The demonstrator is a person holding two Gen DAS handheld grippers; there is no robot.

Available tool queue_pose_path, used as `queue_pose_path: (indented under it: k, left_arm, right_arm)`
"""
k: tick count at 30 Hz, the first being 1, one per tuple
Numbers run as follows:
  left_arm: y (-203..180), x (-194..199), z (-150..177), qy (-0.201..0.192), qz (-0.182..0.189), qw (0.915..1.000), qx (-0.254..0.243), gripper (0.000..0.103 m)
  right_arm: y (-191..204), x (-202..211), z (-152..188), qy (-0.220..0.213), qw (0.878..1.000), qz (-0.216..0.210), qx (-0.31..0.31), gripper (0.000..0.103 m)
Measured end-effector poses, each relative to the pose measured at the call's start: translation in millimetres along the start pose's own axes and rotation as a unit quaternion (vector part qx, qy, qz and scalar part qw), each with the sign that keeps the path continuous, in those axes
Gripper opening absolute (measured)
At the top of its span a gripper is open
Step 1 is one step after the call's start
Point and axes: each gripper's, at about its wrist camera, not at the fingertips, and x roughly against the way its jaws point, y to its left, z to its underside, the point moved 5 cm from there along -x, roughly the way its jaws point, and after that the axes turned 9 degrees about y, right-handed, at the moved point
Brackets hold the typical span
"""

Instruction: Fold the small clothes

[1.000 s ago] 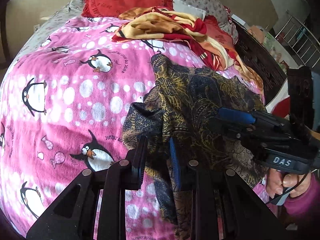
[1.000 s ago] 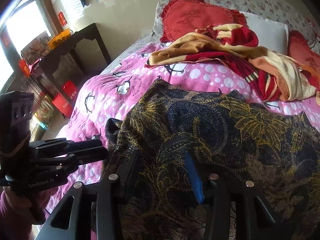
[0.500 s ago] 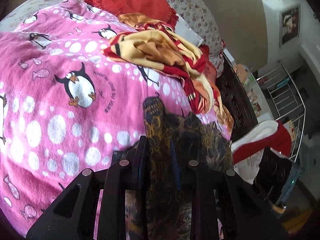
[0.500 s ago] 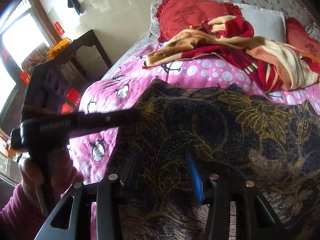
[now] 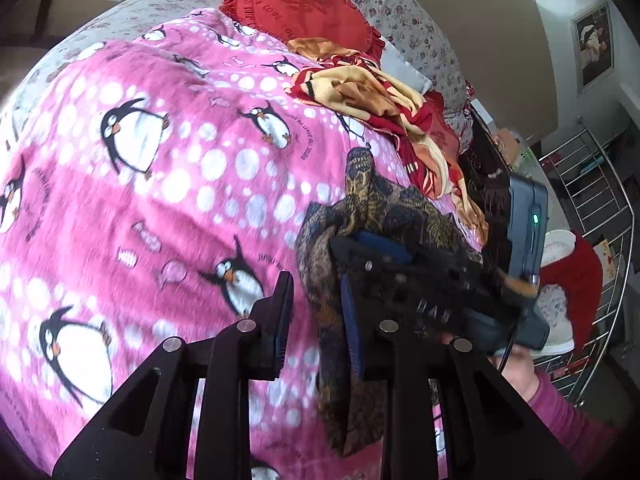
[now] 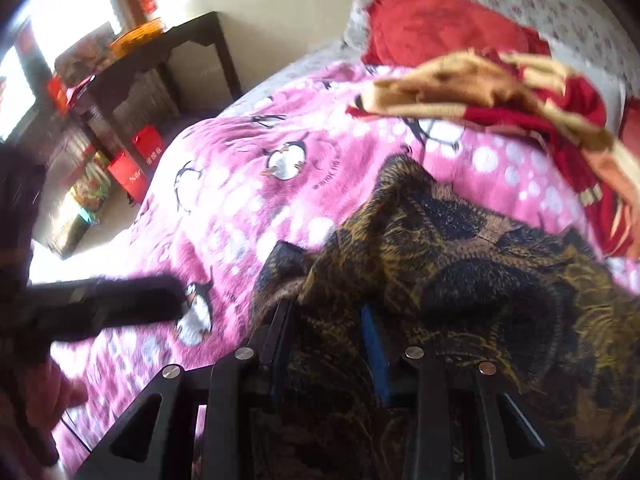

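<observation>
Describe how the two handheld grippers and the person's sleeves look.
Both the left gripper and the right gripper are black angular frames with silver rivets and blue-lined fingers. In the left view, the right one shows white lettering, a green light and a thin black cable. The sleeve is pink.

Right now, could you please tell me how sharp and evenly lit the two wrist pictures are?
Left wrist view: mostly sharp, fisheye-bent at the edges; the pink penguin-print fleece blanket smears slightly low down, and the right tool is blurred. Right wrist view: motion-blurred throughout; the dark gold-patterned garment is soft, the left tool a dark streak, the window glare washes out the upper left.
</observation>
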Motion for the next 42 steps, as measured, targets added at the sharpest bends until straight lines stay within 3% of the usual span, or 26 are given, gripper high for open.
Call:
queue_pose_path:
  k: [2, 3, 7, 10, 12, 15, 19, 21, 23, 25, 26, 30, 34, 39, 40, 41, 42]
  left_arm:
    - [3.7, 4.8, 14.1, -0.007, 0.004, 0.9999, 0.011, 0.057]
    - [3.9, 5.2, 19.7, -0.009, 0.007, 0.9998, 0.017, 0.062]
    - [-8.2, -4.2, 39.7, 0.0, -0.002, 1.0, 0.006, 0.064]
    - [-20.8, -13.2, 49.7, 0.001, -0.019, 0.9998, -0.01, 0.071]
    - [-23.9, -22.4, 53.7, 0.003, -0.022, 0.9997, 0.001, 0.071]
    - [-25.8, -41.4, 56.0, 0.012, -0.041, 0.999, 0.017, 0.071]
    - [-28.6, -59.2, 57.3, -0.002, -0.025, 0.9989, 0.04, 0.071]
    - [-32.6, -62.6, 56.4, -0.012, 0.026, 0.9984, 0.048, 0.07]
    - [-36.7, -66.7, 55.7, -0.02, 0.085, 0.9943, 0.061, 0.054]
    - [-42.8, -66.4, 56.2, -0.034, 0.107, 0.9921, 0.055, 0.046]
    - [-47.5, -65.9, 57.3, -0.038, 0.11, 0.9921, 0.045, 0.044]
    - [-67.5, -65.8, 61.5, -0.045, 0.099, 0.994, 0.008, 0.044]
    - [-76.0, -72.2, 62.0, -0.038, 0.093, 0.995, 0.006, 0.044]
    - [-92.8, -81.8, 68.0, -0.032, 0.059, 0.9977, -0.012, 0.044]
    - [-95.2, -83.2, 70.0, -0.033, 0.052, 0.9981, -0.009, 0.044]
    - [-94.3, -81.8, 71.8, -0.034, 0.05, 0.9982, -0.004, 0.045]
    - [-93.7, -81.7, 74.5, -0.033, 0.047, 0.9984, 0.002, 0.047]
  right_arm:
    - [-5.5, 2.2, -4.3, 0.012, 0.999, -0.027, -0.021, 0.034]
    - [-7.5, 4.6, -6.2, 0.018, 0.999, -0.038, -0.028, 0.035]
    - [-3.0, 9.8, -14.8, 0.039, 0.998, -0.04, -0.038, 0.059]
    - [10.6, 2.6, -20.0, 0.063, 0.998, 0.006, -0.026, 0.064]
    - [17.4, 1.8, -22.5, 0.065, 0.997, 0.033, -0.016, 0.064]
    - [20.9, 11.6, -29.0, 0.045, 0.998, 0.04, -0.014, 0.066]
    - [6.0, 24.4, -33.3, 0.043, 0.998, 0.04, -0.027, 0.068]
    - [0.2, 27.8, -32.0, 0.047, 0.997, 0.04, -0.037, 0.068]
    - [-5.7, 29.2, -29.1, 0.053, 0.997, 0.034, -0.046, 0.069]
    - [-7.0, 27.2, -31.9, 0.063, 0.997, 0.033, -0.043, 0.074]
    - [-6.0, 23.9, -33.1, 0.072, 0.996, 0.031, -0.038, 0.08]
    - [-4.0, 3.4, -34.1, 0.121, 0.992, 0.023, -0.034, 0.081]
    - [9.0, -7.4, -35.1, 0.143, 0.988, 0.054, 0.007, 0.085]
    - [18.0, -24.3, -27.5, 0.17, 0.977, 0.109, 0.066, 0.084]
    - [17.7, -21.3, -27.0, 0.162, 0.977, 0.116, 0.076, 0.074]
    - [13.7, -13.7, -26.6, 0.146, 0.98, 0.117, 0.067, 0.055]
    - [8.1, -5.6, -27.6, 0.131, 0.984, 0.111, 0.054, 0.046]
